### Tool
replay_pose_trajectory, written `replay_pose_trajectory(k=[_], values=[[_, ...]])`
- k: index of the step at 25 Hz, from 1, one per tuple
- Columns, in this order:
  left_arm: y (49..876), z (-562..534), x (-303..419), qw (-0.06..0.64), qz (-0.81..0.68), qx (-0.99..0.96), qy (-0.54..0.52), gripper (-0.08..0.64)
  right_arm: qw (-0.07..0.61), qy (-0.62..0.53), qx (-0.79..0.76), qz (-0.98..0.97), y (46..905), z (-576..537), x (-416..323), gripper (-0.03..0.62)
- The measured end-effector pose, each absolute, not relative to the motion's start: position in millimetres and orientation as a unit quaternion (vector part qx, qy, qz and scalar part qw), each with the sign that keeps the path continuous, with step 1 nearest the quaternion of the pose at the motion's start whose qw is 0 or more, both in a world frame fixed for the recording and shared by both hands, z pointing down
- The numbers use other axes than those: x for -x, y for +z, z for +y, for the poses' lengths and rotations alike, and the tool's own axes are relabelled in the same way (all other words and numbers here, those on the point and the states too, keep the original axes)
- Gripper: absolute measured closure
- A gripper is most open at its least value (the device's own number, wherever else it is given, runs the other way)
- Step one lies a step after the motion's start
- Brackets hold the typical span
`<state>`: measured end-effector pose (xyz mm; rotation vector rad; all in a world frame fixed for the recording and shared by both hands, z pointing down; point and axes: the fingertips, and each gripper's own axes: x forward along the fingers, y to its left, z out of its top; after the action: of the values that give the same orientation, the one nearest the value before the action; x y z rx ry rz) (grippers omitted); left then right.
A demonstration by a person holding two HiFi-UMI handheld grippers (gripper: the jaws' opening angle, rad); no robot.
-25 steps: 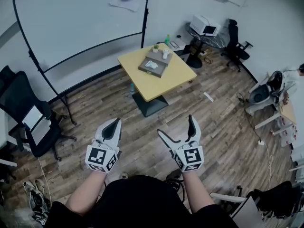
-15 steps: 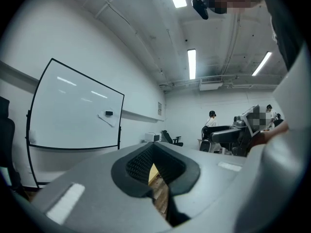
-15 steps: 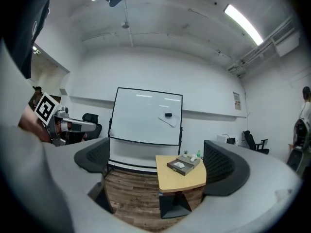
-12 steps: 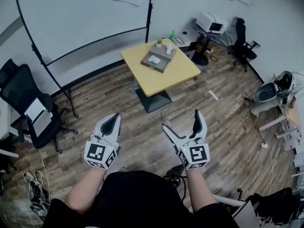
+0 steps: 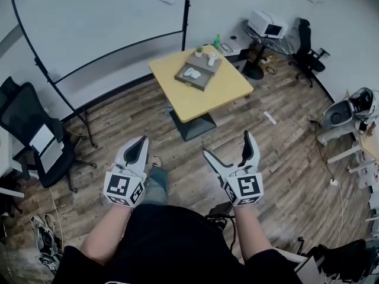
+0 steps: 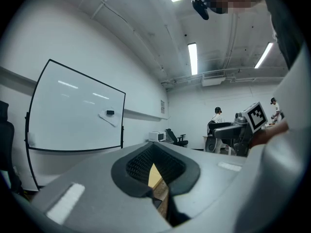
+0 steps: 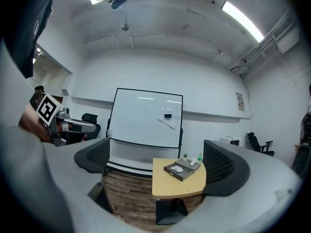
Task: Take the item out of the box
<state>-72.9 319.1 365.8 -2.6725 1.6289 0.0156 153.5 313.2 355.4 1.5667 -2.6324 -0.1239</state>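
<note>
A flat grey box lies on a yellow table far ahead across the room, with a white item in it. The right gripper view shows the same box and item on the table. Both grippers are held in the air near my body, well short of the table. My left gripper is shut with nothing in it; its pads meet. My right gripper is open and empty, and its jaws frame the distant table.
A large whiteboard on a stand is at the left behind the table. A small plant, a white object and a green bottle stand at the table's far end. Office chairs are at the left and back right. Wood floor lies between.
The view has drifted a little closer to the table, and my knee now shows below the grippers. Both grippers have kept their poses and states.
</note>
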Motion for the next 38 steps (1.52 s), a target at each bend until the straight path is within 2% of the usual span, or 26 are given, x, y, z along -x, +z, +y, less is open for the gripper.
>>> replay_pose_trajectory(k=[9, 19, 25, 31, 38], values=[[392.4, 164.3, 80.0, -0.01, 0.499, 0.866, 0.01, 0.56, 0.053, -0.036, -0.532, -0.844, 372.5, 171.5, -144.9, -0.005], [380.9, -73.6, 117.7, -0.022, 0.467, 0.884, 0.0, 0.56, 0.085, -0.018, -0.561, -0.824, 362.2, -56.0, -99.7, -0.005], [367.4, -191.1, 135.0, -0.02, 0.449, 0.893, 0.004, 0.56, 0.125, -0.012, -0.563, -0.817, 363.7, -151.4, -84.1, -0.003], [391.5, -241.5, 109.9, -0.048, 0.419, 0.907, -0.003, 0.56, 0.153, -0.005, -0.571, -0.807, 380.2, -199.3, -95.4, -0.003], [393.8, -269.7, 83.1, -0.041, 0.423, 0.905, -0.003, 0.56, 0.183, -0.009, -0.541, -0.821, 389.4, -237.5, -106.2, -0.003]])
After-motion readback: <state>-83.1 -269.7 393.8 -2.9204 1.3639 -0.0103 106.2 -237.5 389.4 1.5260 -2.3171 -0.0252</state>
